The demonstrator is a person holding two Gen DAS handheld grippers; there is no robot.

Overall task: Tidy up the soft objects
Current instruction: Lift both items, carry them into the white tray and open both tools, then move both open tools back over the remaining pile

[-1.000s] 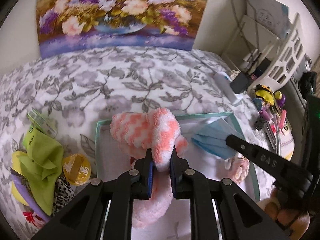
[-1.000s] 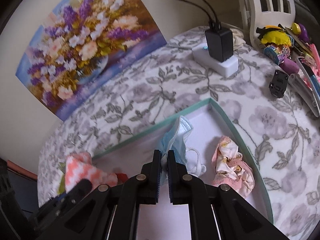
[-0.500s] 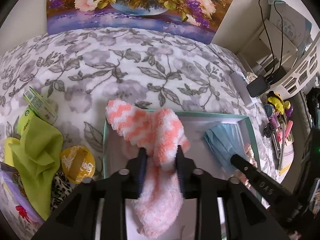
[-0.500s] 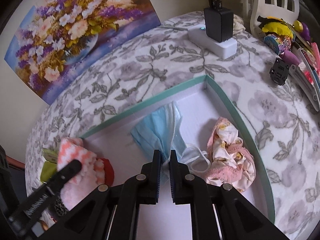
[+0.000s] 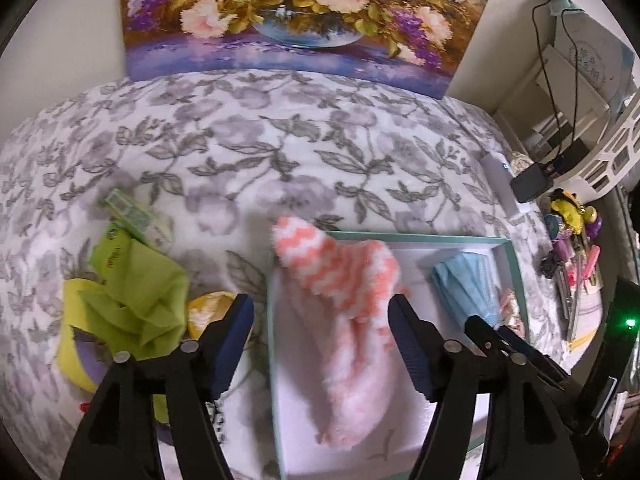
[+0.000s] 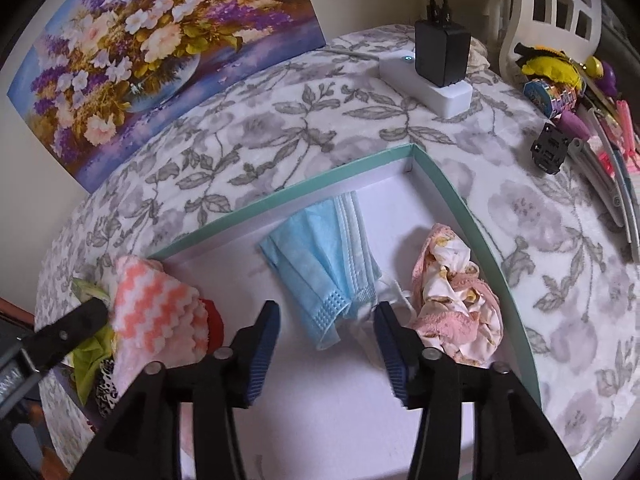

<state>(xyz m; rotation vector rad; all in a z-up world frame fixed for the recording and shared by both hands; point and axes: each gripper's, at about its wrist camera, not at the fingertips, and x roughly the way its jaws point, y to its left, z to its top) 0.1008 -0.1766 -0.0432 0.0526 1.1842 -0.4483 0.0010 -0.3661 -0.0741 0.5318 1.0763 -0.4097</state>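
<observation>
A fluffy pink-and-white striped sock [image 5: 344, 316] lies in the left part of the teal-rimmed white box [image 5: 416, 236], its toe draped over the back rim. My left gripper [image 5: 320, 320] is open, its jaws spread wide on either side of the sock, holding nothing. A blue face mask [image 6: 324, 264] and a crumpled pink floral cloth [image 6: 456, 300] lie in the box's [image 6: 280, 200] right part. My right gripper [image 6: 326, 328] is open just in front of the mask, empty. The sock [image 6: 156, 308] also shows at the left of the right wrist view.
Left of the box lie a green cloth [image 5: 136, 292], a yellow round item [image 5: 208, 308], a leopard-print piece and a small green packet [image 5: 132, 212]. A white power strip with a black charger [image 6: 436, 68] and toys and pens [image 6: 560, 80] sit at the right. A flower painting [image 5: 296, 12] leans behind.
Both grippers have opened. The left one let go of the striped sock, which dropped into the box. The right one let go of the blue mask, which now lies flat.
</observation>
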